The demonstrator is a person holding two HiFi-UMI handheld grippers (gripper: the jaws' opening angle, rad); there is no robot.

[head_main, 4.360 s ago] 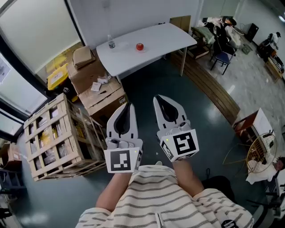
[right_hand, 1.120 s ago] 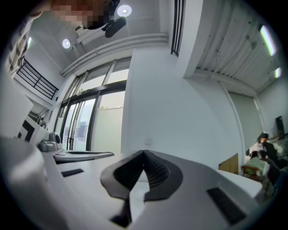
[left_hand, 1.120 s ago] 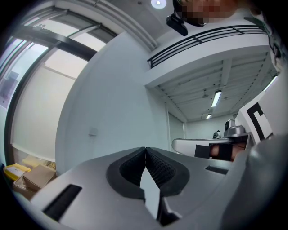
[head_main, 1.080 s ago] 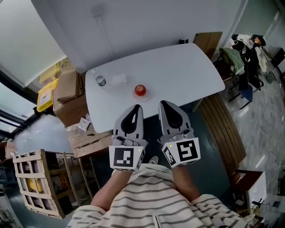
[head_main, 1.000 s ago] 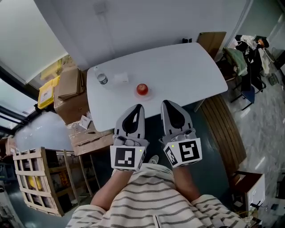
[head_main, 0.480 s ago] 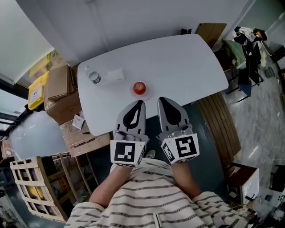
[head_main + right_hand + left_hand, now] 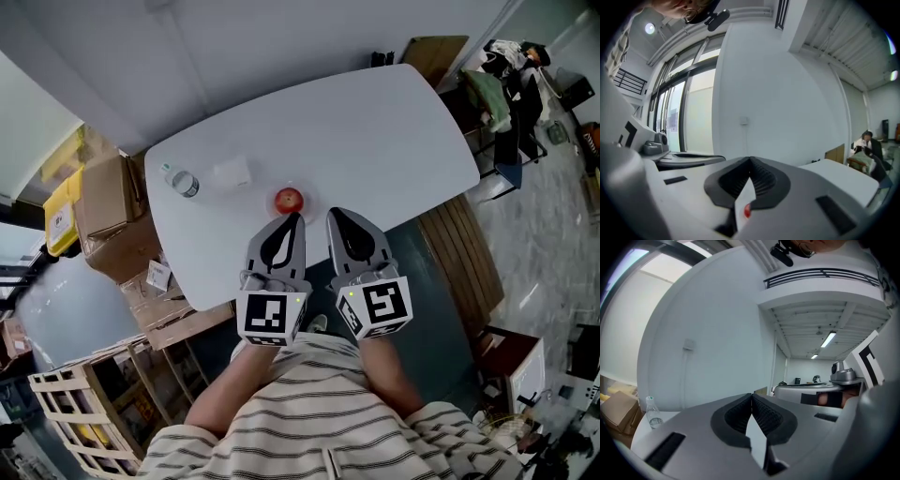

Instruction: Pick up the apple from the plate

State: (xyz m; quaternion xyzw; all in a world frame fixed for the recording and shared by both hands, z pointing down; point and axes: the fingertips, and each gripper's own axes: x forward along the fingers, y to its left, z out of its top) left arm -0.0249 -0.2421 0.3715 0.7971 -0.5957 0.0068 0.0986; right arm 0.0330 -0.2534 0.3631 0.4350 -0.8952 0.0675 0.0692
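The glossy, round red apple sat on the smooth white table, its plate too faint to make out. Just short of the apple, the left tool and right tool were both clenched and empty, their ribbed dark pads meeting. If the closed tips nudged the apple before spreading, it would likely roll away.

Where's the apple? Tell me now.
Head view: the apple sits on the white table, just beyond the left gripper, right of the bottle.
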